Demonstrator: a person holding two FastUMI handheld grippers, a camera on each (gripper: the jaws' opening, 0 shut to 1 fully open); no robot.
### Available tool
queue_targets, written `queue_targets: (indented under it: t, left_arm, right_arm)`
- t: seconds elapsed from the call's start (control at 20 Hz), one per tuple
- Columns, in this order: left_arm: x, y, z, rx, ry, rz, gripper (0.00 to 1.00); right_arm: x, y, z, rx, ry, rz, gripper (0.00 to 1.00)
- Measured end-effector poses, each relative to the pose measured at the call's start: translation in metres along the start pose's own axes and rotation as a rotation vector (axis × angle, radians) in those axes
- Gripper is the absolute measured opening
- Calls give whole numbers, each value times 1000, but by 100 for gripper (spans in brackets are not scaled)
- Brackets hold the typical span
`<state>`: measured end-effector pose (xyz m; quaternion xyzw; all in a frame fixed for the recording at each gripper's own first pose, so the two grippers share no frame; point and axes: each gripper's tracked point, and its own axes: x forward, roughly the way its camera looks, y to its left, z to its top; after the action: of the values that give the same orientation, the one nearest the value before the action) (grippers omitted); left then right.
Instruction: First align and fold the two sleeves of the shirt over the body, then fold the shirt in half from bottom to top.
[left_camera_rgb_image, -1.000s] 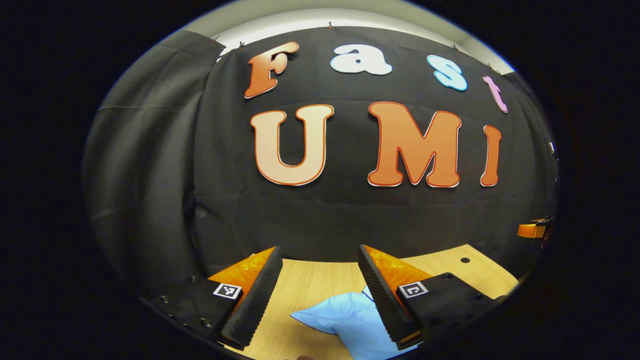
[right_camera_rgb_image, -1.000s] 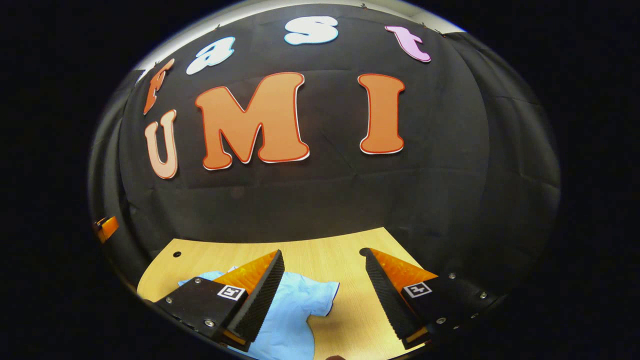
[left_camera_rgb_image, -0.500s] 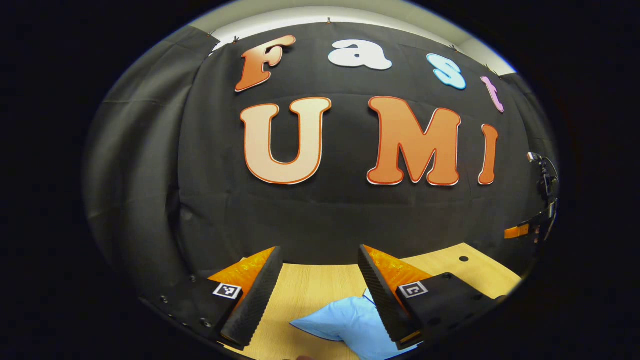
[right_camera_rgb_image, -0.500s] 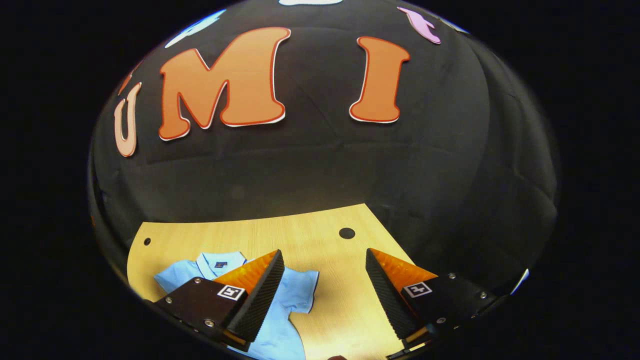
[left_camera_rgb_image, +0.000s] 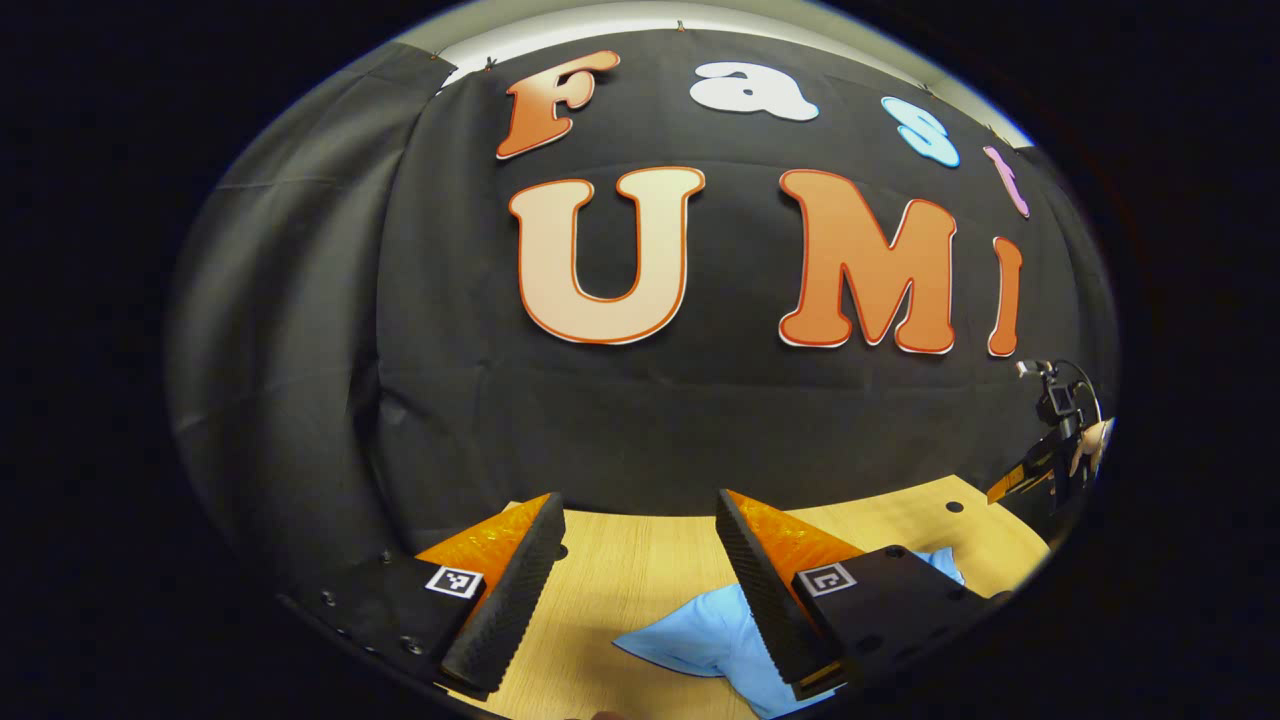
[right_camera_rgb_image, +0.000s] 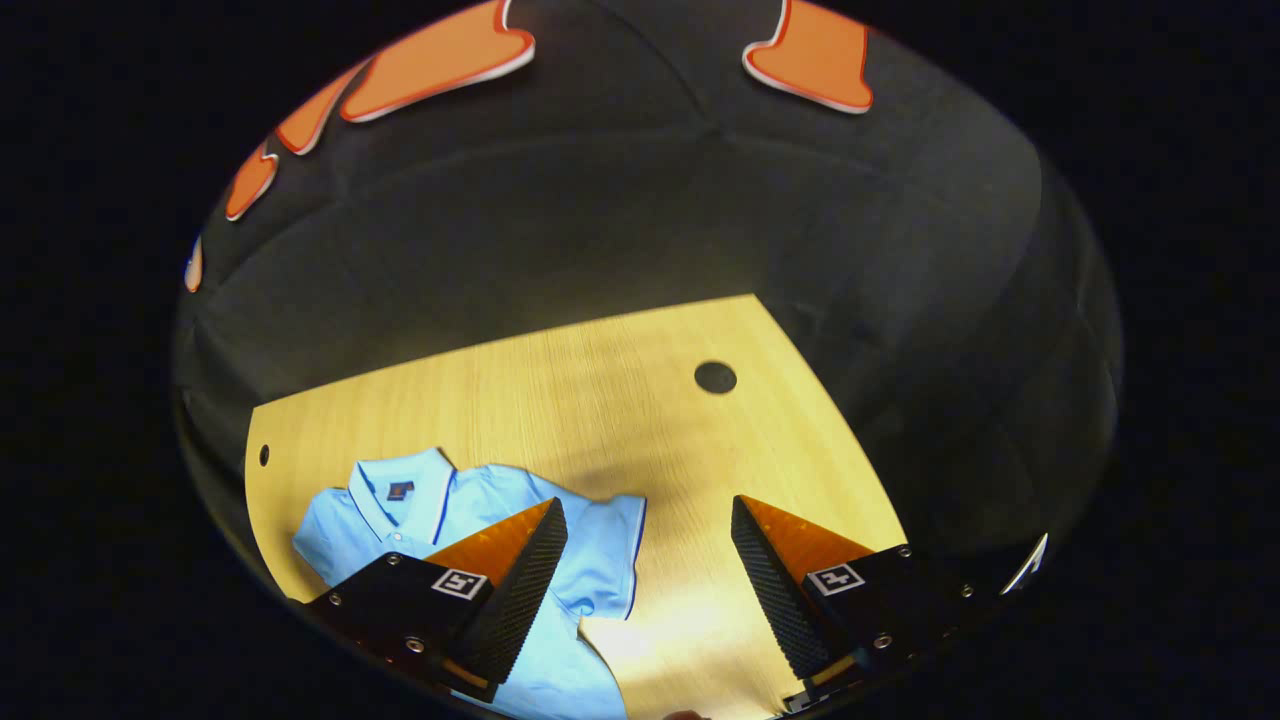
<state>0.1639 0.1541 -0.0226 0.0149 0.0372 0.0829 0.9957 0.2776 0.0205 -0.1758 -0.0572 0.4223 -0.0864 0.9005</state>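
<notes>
A light blue polo shirt (right_camera_rgb_image: 470, 505) lies flat on the wooden table (right_camera_rgb_image: 600, 400), collar toward the far wall, one short sleeve (right_camera_rgb_image: 605, 555) spread out toward the table's middle. My right gripper (right_camera_rgb_image: 648, 575) hovers open above that sleeve's edge, nothing between its fingers. In the left gripper view the shirt's other sleeve (left_camera_rgb_image: 700, 635) pokes out as a blue point on the table, partly behind one finger. My left gripper (left_camera_rgb_image: 632, 580) is open above it and holds nothing. The right gripper (left_camera_rgb_image: 1050, 450), with a hand on it, shows far off at the right edge.
The black cloth wall stands close behind the table's far edge. Small round holes (right_camera_rgb_image: 715, 377) (right_camera_rgb_image: 264, 455) sit in the tabletop near its far corners. Bare wood (right_camera_rgb_image: 700, 450) lies beside the shirt.
The right gripper has tilted down toward the table, bringing the collar and more of the shirt into view. The left gripper has shifted slightly, so the sleeve sits further right. Both stayed open.
</notes>
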Motion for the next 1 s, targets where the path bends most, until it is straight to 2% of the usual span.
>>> queue_targets:
  t: [0.1, 0.45, 0.8, 1.0]
  left_arm:
    - [4, 7, -6, -5, 12, 15, 99]
    - [11, 24, -22, -1, 56, 63, 98]
    - [12, 22, -33, 1, 83, 66, 99]
    - [11, 24, -40, 3, 97, 72, 99]
  right_arm:
    - [24, -1, -13, -5, 63, -25, 100]
    - [84, 8, -66, -27, 280, -13, 100]
    - [108, 11, -98, -55, 376, -31, 100]
    - [111, 16, -99, -39, 391, 3, 98]
